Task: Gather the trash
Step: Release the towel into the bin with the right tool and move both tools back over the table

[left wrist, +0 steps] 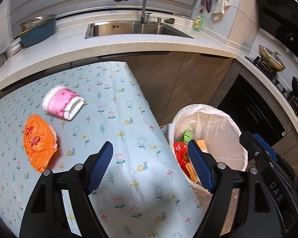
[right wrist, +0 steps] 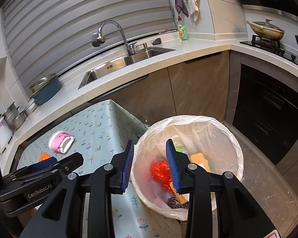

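The pink paper cup (left wrist: 62,102) lies on its side on the flowery tablecloth (left wrist: 129,103), far ahead and to the left of the left gripper (left wrist: 150,167); the orange wrapper (left wrist: 39,141) lies flat just in front of the cup, nearer that gripper but still apart from it. The left gripper hangs over the cloth's edge with its blue fingers (left wrist: 99,168) wide apart, holding nothing. The right gripper (right wrist: 150,165) hangs over the white lined trash bin (right wrist: 231,138), its fingers also apart and empty; inside the bin sit a red bag (right wrist: 160,170), something green, and a yellow sponge (right wrist: 197,158).
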Demonstrator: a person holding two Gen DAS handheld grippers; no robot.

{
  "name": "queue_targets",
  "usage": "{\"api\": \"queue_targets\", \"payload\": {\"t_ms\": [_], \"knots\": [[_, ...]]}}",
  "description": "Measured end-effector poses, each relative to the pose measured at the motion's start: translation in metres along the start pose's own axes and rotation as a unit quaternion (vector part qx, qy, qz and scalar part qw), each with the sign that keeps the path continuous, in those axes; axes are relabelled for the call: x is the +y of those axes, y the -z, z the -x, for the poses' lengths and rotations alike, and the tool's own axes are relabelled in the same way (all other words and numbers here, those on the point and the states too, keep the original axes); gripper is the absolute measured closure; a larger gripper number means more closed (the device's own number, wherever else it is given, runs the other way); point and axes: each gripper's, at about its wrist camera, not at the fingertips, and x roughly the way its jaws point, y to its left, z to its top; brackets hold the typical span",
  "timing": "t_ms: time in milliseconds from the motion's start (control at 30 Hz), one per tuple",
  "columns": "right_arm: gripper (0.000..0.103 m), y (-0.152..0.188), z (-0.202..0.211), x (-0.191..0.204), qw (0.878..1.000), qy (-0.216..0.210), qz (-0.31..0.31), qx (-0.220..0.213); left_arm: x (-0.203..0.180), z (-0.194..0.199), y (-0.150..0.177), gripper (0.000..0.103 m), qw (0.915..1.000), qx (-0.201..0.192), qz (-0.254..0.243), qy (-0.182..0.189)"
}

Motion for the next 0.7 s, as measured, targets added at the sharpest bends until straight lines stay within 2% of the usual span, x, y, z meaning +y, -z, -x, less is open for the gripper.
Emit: {"api": "queue_targets", "payload": {"t_ms": [433,700], "knots": [[0.062,0.01,0.003,0.048,0.999,-0.027,0.035,0.007,0.052,0.013,0.007,0.029,0.9988,-0.001,0.036,-0.034],[0.062,0.02,-0.008,0.084,0.997,-0.05,0.056,0.023,0.105,0.01,0.014,0.029,0.9939,0.015,0.077,-0.078]]}}
